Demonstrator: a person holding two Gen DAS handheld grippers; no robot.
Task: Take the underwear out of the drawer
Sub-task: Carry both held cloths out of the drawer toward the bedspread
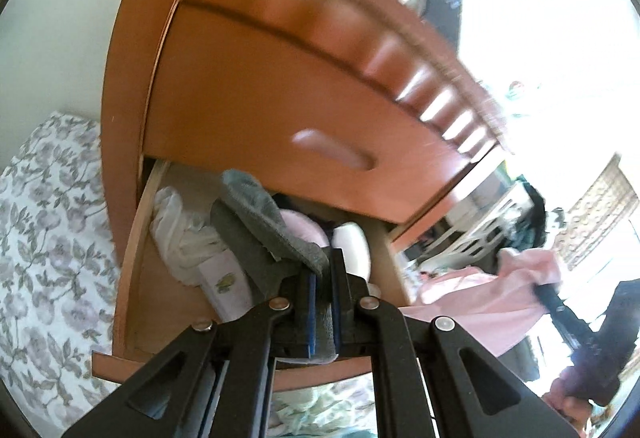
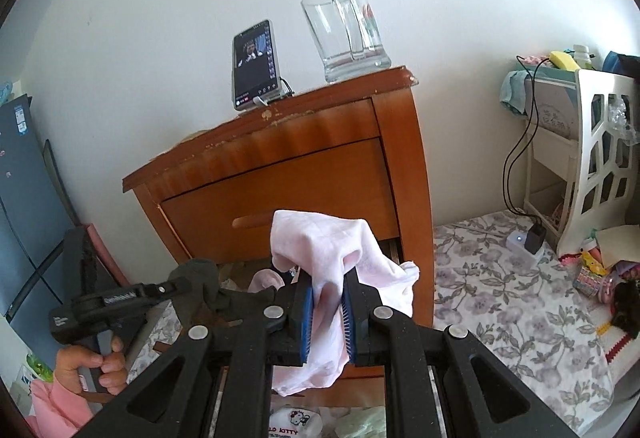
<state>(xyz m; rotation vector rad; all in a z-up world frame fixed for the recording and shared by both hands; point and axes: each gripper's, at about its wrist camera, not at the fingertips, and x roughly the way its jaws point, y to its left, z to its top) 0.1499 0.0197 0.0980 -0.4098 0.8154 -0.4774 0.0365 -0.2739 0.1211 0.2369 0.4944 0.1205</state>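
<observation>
In the left wrist view my left gripper (image 1: pixel 323 280) is shut on grey underwear (image 1: pixel 264 213), which rises out of the open lower drawer (image 1: pixel 138 238) of an orange wooden nightstand (image 1: pixel 260 77). White and pale pink clothes (image 1: pixel 180 226) lie in the drawer. In the right wrist view my right gripper (image 2: pixel 328 298) is shut on pink underwear (image 2: pixel 320 254), held up in front of the nightstand (image 2: pixel 280 173). The left gripper (image 2: pixel 120 298) shows at lower left over the drawer, a hand (image 2: pixel 96 366) on its handle.
A phone (image 2: pixel 254 63) and a glass mug (image 2: pixel 344 33) stand on the nightstand top. A floral sheet (image 2: pixel 512 298) covers the surface to the right, with a white rack (image 2: pixel 600 165), a charger (image 2: pixel 532 238) and toys. A blue cabinet (image 2: pixel 24 197) stands left.
</observation>
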